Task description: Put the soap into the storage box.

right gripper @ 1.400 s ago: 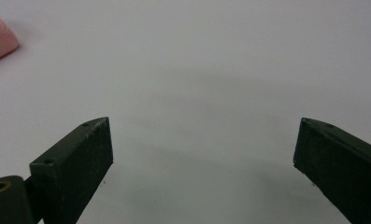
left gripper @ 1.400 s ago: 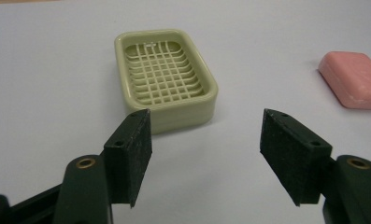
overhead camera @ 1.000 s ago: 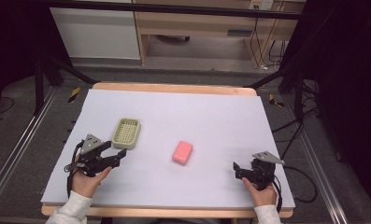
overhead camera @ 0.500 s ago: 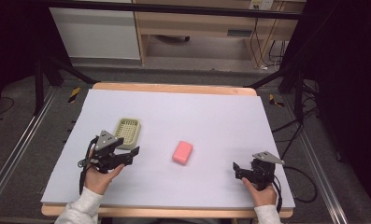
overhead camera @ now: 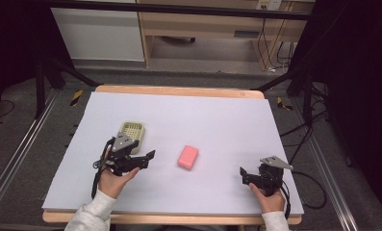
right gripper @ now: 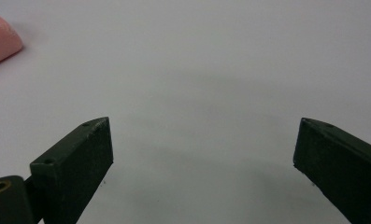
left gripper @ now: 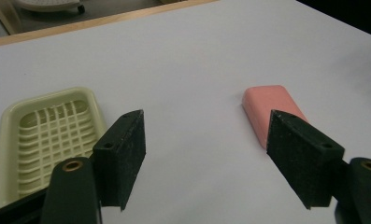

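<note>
Your left gripper [overhead camera: 147,156] hovers just right of the pale green plastic soap dish with a slatted grid floor [overhead camera: 132,133], pointing toward the pink rounded bar of soap [overhead camera: 188,157]; its jaws have just been opening and stand released with bare table between the pads; in the left gripper view the soap [left gripper: 267,103] sits beyond the right-hand pad, partly hidden by it, and the dish [left gripper: 43,135] lies off to the left; so you are aimed between the two, not at the bar.

Soap lies flat near the middle of the white table top [overhead camera: 217,115], apart from the dish, untouched; the step in hand looks like the reach for the bar, likely to carry it to the dish.

Swing the left gripper toward the bar until it sits centred between the pads; straddle its narrower width, not its length; come down low so the pads meet its side faces, not the rounded top; close slowly, the bar likely slips; lift straight before moving over the dish; keep the trailing jaw off the dish rim, it is close.

Your right gripper [overhead camera: 243,174] rests near the front right of the table, well apart from the soap, jaws released and empty; the right gripper view has the bar's corner [right gripper: 1,39] at far upper left; leave that hand parked.
</note>
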